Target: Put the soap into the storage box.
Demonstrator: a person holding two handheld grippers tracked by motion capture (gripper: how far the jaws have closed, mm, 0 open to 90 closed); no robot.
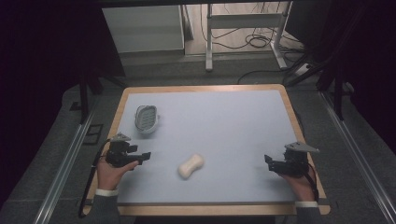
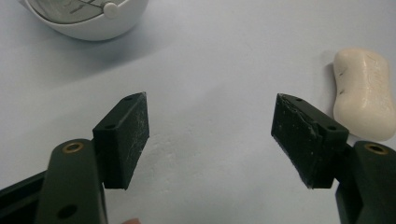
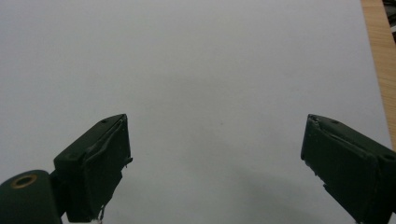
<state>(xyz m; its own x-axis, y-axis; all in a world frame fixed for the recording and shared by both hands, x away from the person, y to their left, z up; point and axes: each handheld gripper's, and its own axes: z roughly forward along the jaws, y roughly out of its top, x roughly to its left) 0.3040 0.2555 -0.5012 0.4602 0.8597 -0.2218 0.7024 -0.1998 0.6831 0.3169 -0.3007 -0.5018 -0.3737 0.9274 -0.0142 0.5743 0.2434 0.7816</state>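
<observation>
High view: a bar of soap (image 1: 191, 165) lies on the pale grey mat (image 1: 224, 126) that covers a wood-edged table (image 1: 201, 87), near the person's edge and a little left of the middle. The soap is cream-white, smooth and rounded, pinched slightly at its waist so that it reads as two soft lobes, and it lies flat with its long axis running from near-left to far-right. It touches nothing else.

Left of it, the left gripper (image 1: 145, 156) sits low over the mat in the person's left hand (image 1: 112, 173), its jaws pointing right toward the soap with a clear gap of bare mat between them and it. In the left gripper view the left gripper (image 2: 210, 135) has its jaws spread wide with only mat between the pads; the soap (image 2: 363, 93) lies beyond and to the right of the right-hand jaw, apart from it, and faint dark scratches mark its top face. A white soap dish (image 1: 146, 118) with a slatted grey insert stands farther off on the left side of the mat, well apart from the soap; its curved white rim (image 2: 88, 21) shows at the top left of the left gripper view.

At the near right of the mat the right gripper (image 1: 268, 161), held in the right hand (image 1: 301, 183), points left, well apart from the soap. In the right gripper view its jaws (image 3: 215, 154) stand wide apart over bare mat, holding nothing.
</observation>
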